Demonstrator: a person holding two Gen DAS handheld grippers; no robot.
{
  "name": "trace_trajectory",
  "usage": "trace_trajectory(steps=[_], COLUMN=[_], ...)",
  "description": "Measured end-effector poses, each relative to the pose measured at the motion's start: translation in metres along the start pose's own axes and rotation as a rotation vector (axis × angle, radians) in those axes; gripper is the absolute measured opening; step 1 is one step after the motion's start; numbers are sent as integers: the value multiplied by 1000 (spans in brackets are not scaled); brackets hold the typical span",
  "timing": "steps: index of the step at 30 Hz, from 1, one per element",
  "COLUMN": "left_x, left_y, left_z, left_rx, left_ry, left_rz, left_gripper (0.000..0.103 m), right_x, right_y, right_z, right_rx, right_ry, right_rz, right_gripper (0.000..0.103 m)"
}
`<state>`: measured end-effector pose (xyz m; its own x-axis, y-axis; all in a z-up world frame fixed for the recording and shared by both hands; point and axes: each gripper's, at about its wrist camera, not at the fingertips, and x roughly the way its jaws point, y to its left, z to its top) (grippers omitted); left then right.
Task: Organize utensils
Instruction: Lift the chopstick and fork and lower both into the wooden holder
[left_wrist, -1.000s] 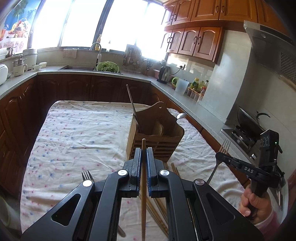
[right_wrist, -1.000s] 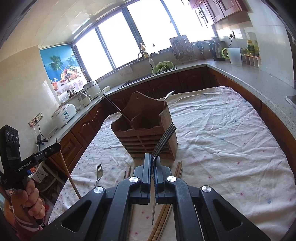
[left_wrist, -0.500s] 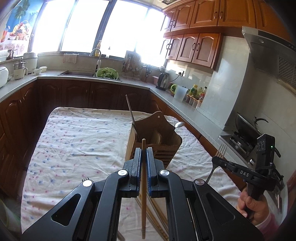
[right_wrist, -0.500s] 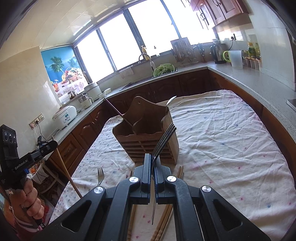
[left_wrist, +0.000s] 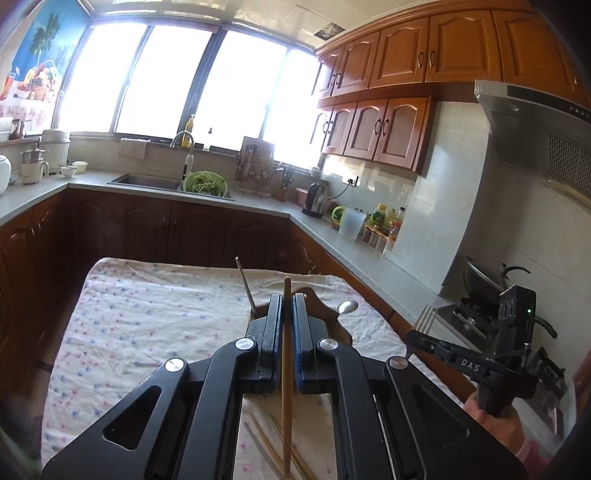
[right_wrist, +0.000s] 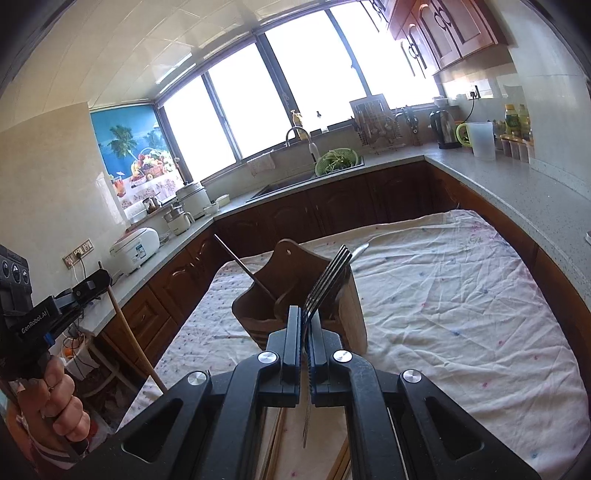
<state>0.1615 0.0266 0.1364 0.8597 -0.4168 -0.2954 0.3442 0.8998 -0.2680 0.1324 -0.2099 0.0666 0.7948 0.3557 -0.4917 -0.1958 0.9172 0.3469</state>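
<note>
My left gripper is shut on a wooden chopstick, held upright above the table. My right gripper is shut on a metal fork, tines up. The wooden utensil holder stands on the cloth-covered table just beyond the right gripper; a dark chopstick and a spoon stick out of it. In the left wrist view the holder is mostly hidden behind my fingers, with the spoon beside it. Loose chopsticks lie on the cloth below the left gripper. The right gripper with the fork shows at right.
The table has a white dotted cloth. Kitchen counters run around it, with a sink, a green colander, a kettle and a stove at right. The left gripper and hand show at far left.
Both grippers have risen and tilted upward with their utensils still held. The holder now sits lower in both views and more of the windows and cabinets shows.
</note>
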Motion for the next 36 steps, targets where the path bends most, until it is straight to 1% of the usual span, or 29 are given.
trace_trajectory(steps=[3, 8, 12, 15, 19, 23, 30, 35, 36], left_x=[8, 26, 45, 61, 83, 100, 121, 127, 129], left_y=[-3, -4, 0, 6, 18, 29, 31, 35, 36], left_z=[19, 49, 65, 69, 61, 41, 5, -12, -15], left_rx=[24, 34, 6, -13, -39, -53, -43, -42, -42], left_ry=[-56, -127, -181, -214, -221, -210, -149, -104, -94], left_rz=[4, 12, 17, 44, 79, 82, 87, 80, 80], left_gripper=[4, 4, 4, 4, 4, 4, 4, 5, 5], right_x=[6, 19, 36, 52, 76, 95, 120, 126, 125], right_y=[1, 1, 0, -1, -1, 0, -2, -11, -12], right_z=[18, 48, 65, 70, 66, 51, 19, 6, 5], right_rx=[-8, -23, -28, -30, -40, -57, -74, -58, -57], right_ry=[-34, -88, -110, -112, -95, -62, 9, 51, 45], right_rz=[2, -2, -12, -16, -21, -27, -33, -40, -41], right_gripper=[3, 3, 3, 3, 2, 3, 3, 3, 3])
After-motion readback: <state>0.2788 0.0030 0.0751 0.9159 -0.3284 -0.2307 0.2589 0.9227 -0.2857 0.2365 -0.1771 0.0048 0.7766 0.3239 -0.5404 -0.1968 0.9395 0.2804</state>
